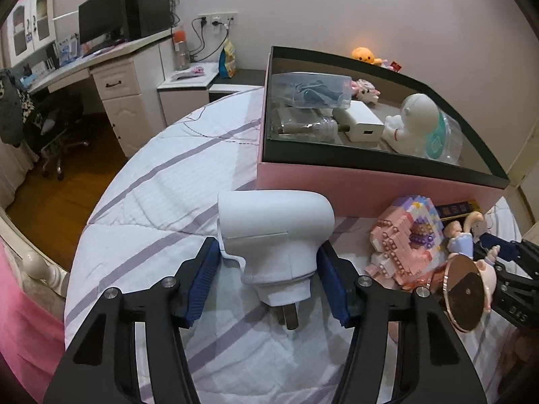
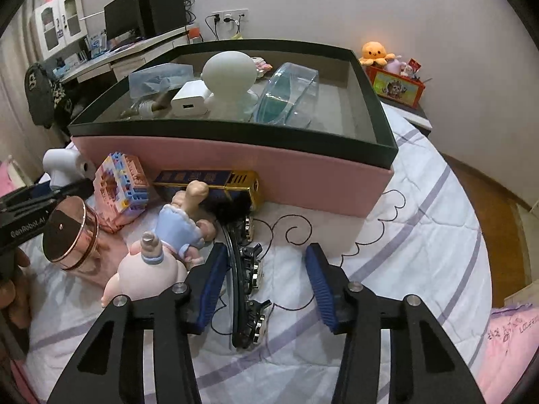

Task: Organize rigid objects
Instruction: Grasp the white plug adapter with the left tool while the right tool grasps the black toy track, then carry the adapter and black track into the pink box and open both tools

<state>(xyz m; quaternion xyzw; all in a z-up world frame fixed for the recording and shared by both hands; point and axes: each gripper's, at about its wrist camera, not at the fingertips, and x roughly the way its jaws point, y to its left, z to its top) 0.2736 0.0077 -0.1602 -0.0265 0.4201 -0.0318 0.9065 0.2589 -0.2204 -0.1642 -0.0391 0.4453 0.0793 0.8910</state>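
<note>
White plug adapter point(image 1: 274, 235) clamped in left tool point(image 1: 267, 279) | right tool point(image 2: 262, 289) apart over black hairband point(image 2: 241, 289)

The pink box point(image 2: 235, 168) hides part of the blue-gold carton point(image 2: 205, 181). The clear case's point(image 1: 310, 92) contents are indistinct. The brown toy point(image 2: 13, 289) is cropped.

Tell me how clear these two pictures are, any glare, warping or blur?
Left wrist view: fisheye bends the pink box and bed edge; the white plug adapter is sharp and evenly lit. Right wrist view: the same warping, dark corner vignetting, and a reflection on the rose-gold lid.
</note>
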